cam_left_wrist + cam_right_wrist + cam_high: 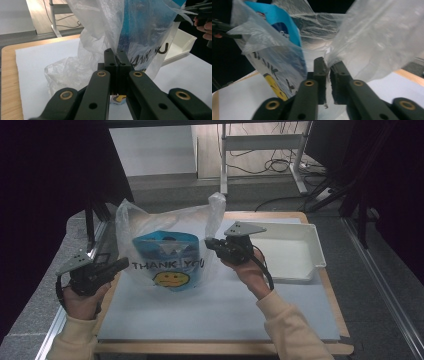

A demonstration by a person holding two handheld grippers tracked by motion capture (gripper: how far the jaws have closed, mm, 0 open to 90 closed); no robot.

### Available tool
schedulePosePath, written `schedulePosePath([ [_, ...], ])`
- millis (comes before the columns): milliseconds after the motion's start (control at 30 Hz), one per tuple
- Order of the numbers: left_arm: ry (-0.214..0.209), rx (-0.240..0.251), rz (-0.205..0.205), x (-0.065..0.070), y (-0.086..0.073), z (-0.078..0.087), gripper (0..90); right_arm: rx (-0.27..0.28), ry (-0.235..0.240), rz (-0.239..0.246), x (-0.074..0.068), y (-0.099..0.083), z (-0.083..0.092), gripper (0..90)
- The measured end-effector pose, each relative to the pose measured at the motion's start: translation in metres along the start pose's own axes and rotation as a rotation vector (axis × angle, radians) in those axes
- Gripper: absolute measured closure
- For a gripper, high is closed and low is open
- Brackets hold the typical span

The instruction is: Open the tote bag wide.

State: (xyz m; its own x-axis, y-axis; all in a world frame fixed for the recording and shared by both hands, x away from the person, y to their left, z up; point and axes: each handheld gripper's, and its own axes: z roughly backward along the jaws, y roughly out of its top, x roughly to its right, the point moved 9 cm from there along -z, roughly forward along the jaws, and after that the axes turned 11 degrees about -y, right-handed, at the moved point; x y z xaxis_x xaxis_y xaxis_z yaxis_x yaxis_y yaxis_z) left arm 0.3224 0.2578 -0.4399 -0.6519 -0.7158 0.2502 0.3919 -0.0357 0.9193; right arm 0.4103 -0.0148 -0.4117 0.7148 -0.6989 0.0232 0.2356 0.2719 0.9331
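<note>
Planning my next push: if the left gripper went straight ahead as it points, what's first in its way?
The plastic bag it already pinches; just beyond, probably the blue pouch inside.

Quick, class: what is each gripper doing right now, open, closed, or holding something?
Left gripper: closed, pinching the plastic bag.
Right gripper: closed on the same bag's film.

Plastic bag [165,245]: thin translucent film, crinkled, slightly glossy, black print and yellow smiley. Blue pouch [165,251] inside: smooth, shiny. Left hand-held gripper [115,62] and right hand-held gripper [329,68]: matt black plastic links, brass-coloured rivets, grey plate on top. Tray [314,251]: white plastic, smooth, matt. Tabletop [332,295]: light wood edge under pale matt sheet [210,310]. Sleeve [292,330]: cream knit cloth.
</note>
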Motion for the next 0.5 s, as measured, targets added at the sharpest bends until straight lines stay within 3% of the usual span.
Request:
schedulePosePath([
  [267,0.011,-0.005,-0.003,0.002,-0.006,0.007,90.0,0.049,0.001,0.051,-0.011,-0.001,0.013,88.1],
  [500,0.013,-0.009,-0.005,0.005,-0.010,0.008,90.0,0.064,0.006,0.055,-0.016,-0.010,0.018,88.1],
])
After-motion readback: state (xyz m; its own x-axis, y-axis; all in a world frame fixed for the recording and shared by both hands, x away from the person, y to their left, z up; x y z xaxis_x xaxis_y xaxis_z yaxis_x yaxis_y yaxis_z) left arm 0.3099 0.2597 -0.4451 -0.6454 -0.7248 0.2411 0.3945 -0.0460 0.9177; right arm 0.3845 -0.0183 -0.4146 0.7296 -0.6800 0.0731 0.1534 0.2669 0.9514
